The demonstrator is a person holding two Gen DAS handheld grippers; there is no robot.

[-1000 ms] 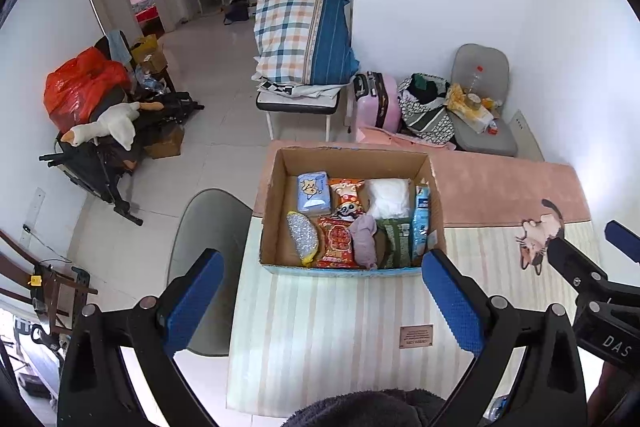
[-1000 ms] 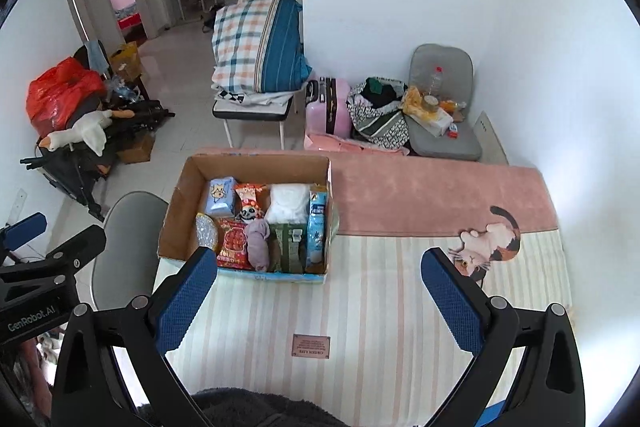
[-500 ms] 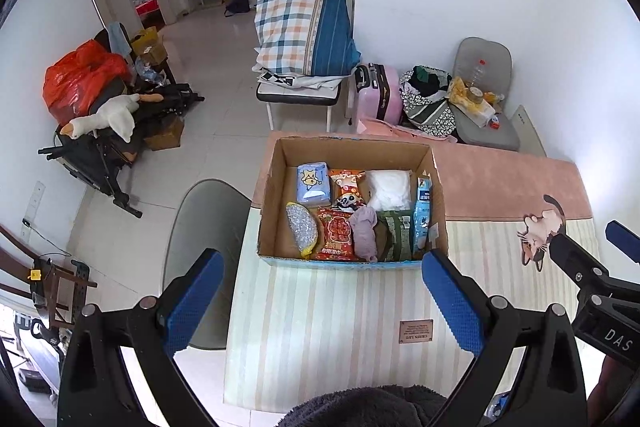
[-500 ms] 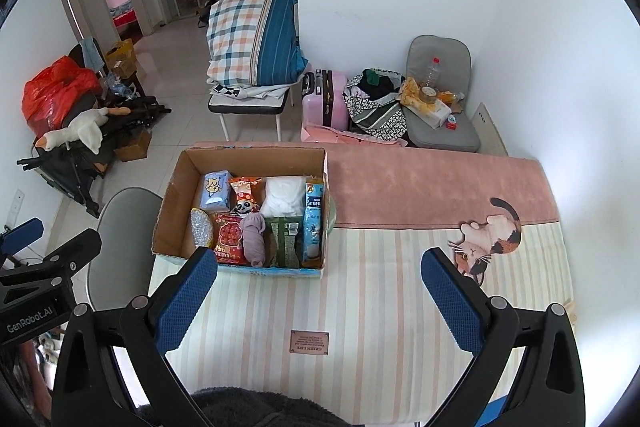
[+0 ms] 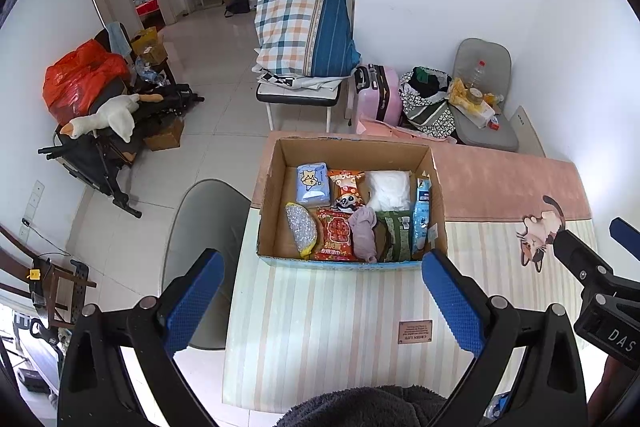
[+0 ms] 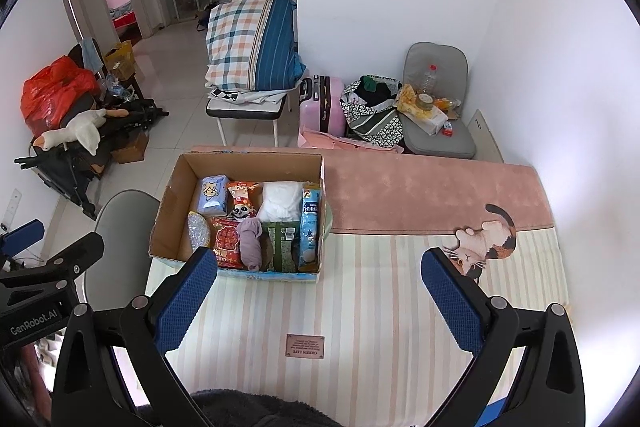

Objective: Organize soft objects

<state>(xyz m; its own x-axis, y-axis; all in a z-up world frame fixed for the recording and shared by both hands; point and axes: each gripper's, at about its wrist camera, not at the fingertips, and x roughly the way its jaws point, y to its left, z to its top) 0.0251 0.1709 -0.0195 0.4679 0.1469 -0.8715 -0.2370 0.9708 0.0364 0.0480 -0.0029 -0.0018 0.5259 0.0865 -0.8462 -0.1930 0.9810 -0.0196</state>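
Cardboard box (image 5: 352,151) full of soft stuff sat on the striped bench (image 5: 332,327), just ahead of both grippers. Left gripper (image 5: 320,299) and right gripper (image 6: 316,297) were spread wide, holding nothing.

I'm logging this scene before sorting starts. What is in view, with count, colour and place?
cardboard box: 1, brown, on the table's far left
blue tissue pack: 1, box's back left
red snack bag: 1, box's front
mauve cloth: 1, box's middle
white bag: 1, box's back right
striped mat: 1, cream, covering the table
plaid bedding: 1, blue and orange, on the bench behind
left tool: 1, blue pads, open
right tool: 1, blue pads, open
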